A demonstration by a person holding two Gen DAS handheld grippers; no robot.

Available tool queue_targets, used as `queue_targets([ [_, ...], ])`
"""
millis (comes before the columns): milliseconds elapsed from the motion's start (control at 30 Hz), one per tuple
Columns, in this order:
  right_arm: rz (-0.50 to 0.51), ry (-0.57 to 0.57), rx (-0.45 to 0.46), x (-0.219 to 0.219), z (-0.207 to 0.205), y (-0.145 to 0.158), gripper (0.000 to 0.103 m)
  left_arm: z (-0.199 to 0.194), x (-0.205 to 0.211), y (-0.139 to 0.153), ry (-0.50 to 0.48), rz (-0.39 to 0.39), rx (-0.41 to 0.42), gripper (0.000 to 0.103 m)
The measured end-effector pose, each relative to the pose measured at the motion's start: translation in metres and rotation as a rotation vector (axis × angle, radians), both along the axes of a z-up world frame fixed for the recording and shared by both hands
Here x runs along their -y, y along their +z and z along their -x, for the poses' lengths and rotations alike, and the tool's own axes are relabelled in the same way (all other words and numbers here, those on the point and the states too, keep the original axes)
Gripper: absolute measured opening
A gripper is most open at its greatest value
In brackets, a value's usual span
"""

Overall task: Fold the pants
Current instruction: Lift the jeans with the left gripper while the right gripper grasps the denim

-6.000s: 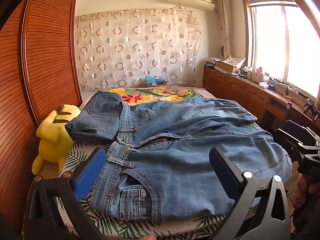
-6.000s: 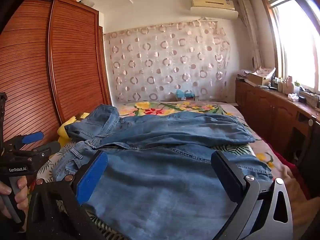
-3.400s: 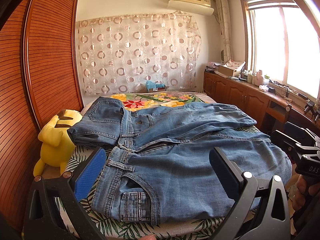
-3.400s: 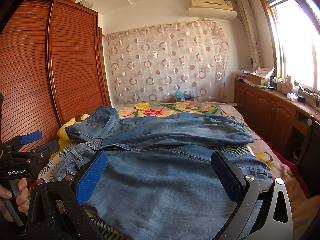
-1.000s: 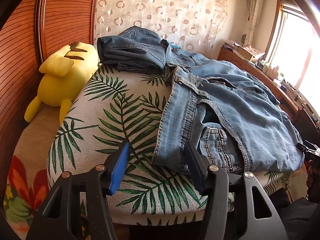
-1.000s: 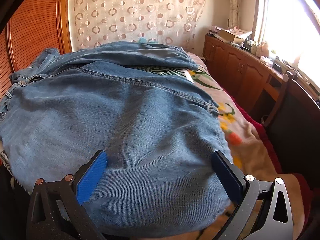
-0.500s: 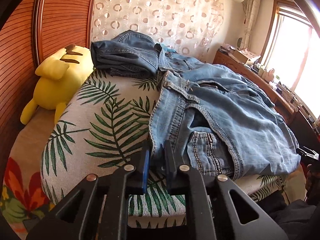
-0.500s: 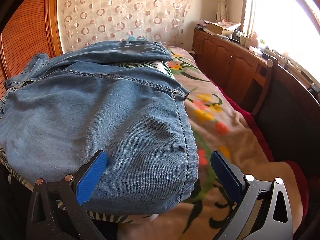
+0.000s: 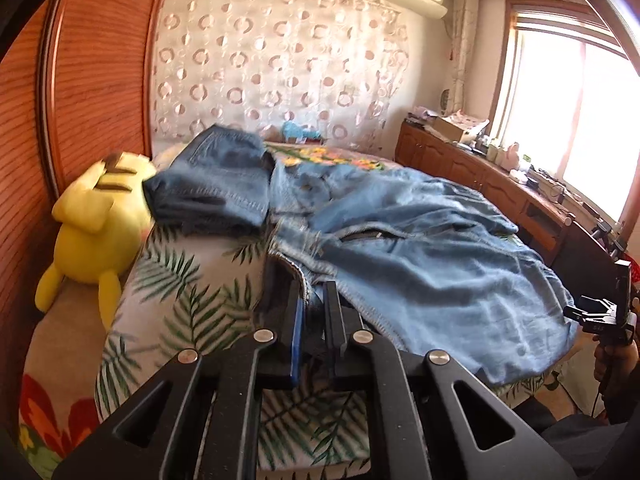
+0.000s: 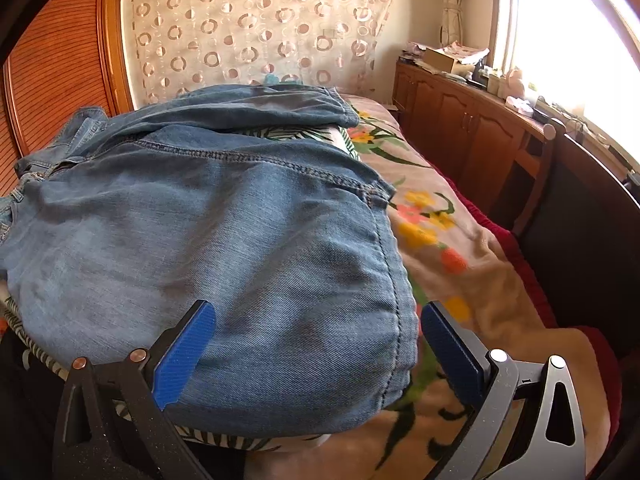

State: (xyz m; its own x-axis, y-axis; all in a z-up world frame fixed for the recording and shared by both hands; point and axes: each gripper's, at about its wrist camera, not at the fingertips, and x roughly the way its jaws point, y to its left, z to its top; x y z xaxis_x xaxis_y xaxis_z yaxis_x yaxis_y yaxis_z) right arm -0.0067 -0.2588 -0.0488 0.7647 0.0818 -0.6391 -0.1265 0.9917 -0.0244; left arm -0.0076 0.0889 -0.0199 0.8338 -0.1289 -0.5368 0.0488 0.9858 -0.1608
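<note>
Light blue jeans (image 9: 440,264) lie spread across a leaf-print cushion on the bed. My left gripper (image 9: 314,300) is shut on the jeans' waistband corner and lifts it off the cushion. In the right wrist view the jeans' leg end (image 10: 240,260) hangs over the cushion's near edge. My right gripper (image 10: 316,344) is open, its blue pads on either side of the hem corner, not closed on it. The right gripper also shows in the left wrist view (image 9: 604,316) at the far right.
A folded darker pair of jeans (image 9: 216,184) lies at the back left of the cushion. A yellow plush toy (image 9: 96,228) sits by the wooden wardrobe (image 9: 92,80). A wooden cabinet (image 10: 472,120) runs under the window. A floral blanket (image 10: 460,264) covers the bed.
My left gripper, shut on the waistband corner, has lifted it off the cushion. My right gripper has narrowed its opening around the hem corner.
</note>
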Motion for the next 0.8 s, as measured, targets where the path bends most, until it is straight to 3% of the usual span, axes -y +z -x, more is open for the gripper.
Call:
queue_targets([
  [233, -0.047, 0.051, 0.044, -0.022, -0.009, 0.012, 0.102, -0.028, 0.023, 0.039, -0.057, -0.068, 0.091, 0.009],
  [400, -0.065, 0.099, 0.061, -0.037, -0.013, 0.017, 0.101, -0.050, 0.033, 0.059, -0.081, -0.074, 0.134, 0.009],
  [800, -0.114, 0.236, 0.061, -0.056, -0.014, 0.014, 0.100, -0.125, 0.042, 0.070, -0.069, -0.101, 0.119, 0.009],
])
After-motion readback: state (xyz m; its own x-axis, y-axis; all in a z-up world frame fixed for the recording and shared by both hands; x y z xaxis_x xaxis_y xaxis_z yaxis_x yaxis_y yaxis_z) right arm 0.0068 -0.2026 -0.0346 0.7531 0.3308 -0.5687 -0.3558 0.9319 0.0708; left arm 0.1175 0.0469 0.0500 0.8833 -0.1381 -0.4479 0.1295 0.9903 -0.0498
